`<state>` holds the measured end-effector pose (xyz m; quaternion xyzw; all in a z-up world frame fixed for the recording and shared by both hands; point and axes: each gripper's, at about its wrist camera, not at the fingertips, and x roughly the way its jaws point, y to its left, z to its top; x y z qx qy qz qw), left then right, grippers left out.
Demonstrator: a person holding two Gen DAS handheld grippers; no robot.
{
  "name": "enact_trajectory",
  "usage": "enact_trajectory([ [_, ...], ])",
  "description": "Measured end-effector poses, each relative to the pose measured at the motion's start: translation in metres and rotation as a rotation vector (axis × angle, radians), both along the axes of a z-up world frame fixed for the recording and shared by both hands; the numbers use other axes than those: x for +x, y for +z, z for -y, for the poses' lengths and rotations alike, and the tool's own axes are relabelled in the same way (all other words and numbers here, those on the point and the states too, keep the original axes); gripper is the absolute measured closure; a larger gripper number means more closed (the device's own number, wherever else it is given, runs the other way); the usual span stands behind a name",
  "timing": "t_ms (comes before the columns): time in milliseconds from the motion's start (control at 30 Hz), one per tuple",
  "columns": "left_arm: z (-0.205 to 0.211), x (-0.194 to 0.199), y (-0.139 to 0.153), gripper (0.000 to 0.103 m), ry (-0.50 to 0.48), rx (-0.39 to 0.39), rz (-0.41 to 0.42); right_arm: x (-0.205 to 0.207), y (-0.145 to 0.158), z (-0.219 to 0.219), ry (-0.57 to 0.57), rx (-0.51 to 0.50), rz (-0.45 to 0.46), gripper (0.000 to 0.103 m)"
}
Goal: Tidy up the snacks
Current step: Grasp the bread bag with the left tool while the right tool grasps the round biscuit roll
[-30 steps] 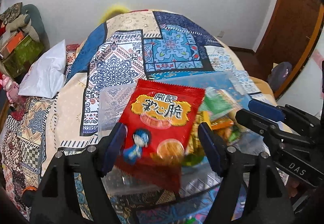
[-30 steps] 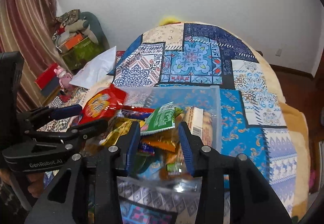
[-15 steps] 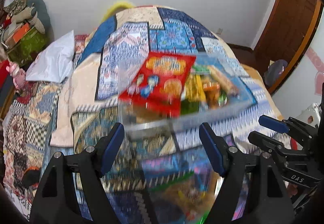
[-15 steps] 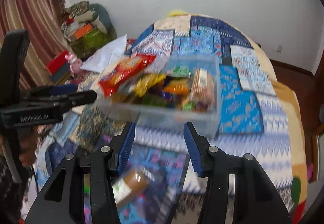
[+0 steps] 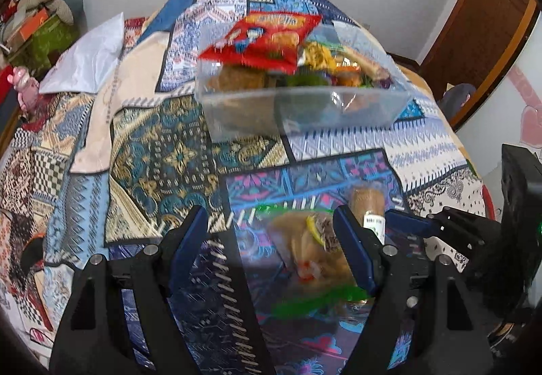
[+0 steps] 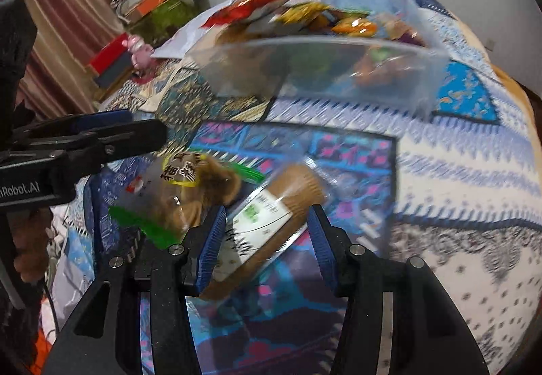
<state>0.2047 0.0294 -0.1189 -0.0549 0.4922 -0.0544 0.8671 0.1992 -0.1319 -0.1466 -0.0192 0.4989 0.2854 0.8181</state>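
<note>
A clear plastic bin (image 5: 305,107) full of snack packs stands on the quilted bed, and a red snack bag (image 5: 264,39) lies on top of it. My left gripper (image 5: 271,229) is open above a clear bag of brown snacks (image 5: 305,249) with green stripes. In the right wrist view my right gripper (image 6: 266,229) straddles a brown roll pack (image 6: 271,205) with a white label. Its jaws are opening and the pads do not press on the pack. The bin (image 6: 321,70) lies beyond, and the left gripper (image 6: 101,134) is at the left.
A patchwork quilt (image 5: 162,151) covers the bed. A white pillow (image 5: 88,60) and a pink toy (image 5: 23,87) lie at the left, with stacked boxes (image 5: 34,29) behind. A wooden door (image 5: 481,22) is at the right and a curtain (image 6: 61,19) at the left.
Both grippers have drawn back from the bin and sunk toward the two packs at the near end of the bed. The right jaws have widened. The red bag stays on the bin.
</note>
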Motion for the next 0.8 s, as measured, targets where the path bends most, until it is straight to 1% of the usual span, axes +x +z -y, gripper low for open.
enact_trajectory([
  [100,0.002,-0.001,-0.009,0.027,0.000,-0.009,-0.019,-0.006,-0.002,-0.003,0.009,-0.019,0.016,0.052],
  [167,0.004,-0.005,-0.014,0.026,-0.004,-0.026,-0.025,-0.007,-0.004,0.000,0.009,-0.006,0.006,0.051],
  [233,0.005,-0.008,-0.017,0.024,-0.011,-0.043,-0.024,-0.006,-0.005,0.008,-0.002,0.013,-0.009,0.049],
  [367,0.015,-0.015,-0.021,0.023,-0.040,-0.052,-0.025,-0.009,-0.002,0.022,-0.017,0.028,-0.015,0.048],
  [467,0.024,-0.019,-0.025,0.023,-0.062,-0.047,-0.033,-0.013,0.001,0.027,-0.023,0.012,-0.006,0.049],
  [533,0.025,-0.019,-0.028,0.023,-0.052,-0.049,-0.033,-0.015,0.001,0.030,-0.023,-0.002,0.001,0.049],
  [633,0.025,-0.016,-0.032,0.024,-0.041,-0.064,-0.033,-0.016,-0.001,0.035,-0.037,0.016,-0.017,0.049],
  [733,0.027,-0.017,-0.033,0.032,-0.052,-0.062,-0.009,-0.015,-0.002,0.036,-0.051,0.039,-0.035,0.048],
  [800,0.028,-0.018,-0.032,0.046,-0.073,-0.072,0.001,-0.014,-0.002,0.034,-0.057,0.053,-0.040,0.048],
])
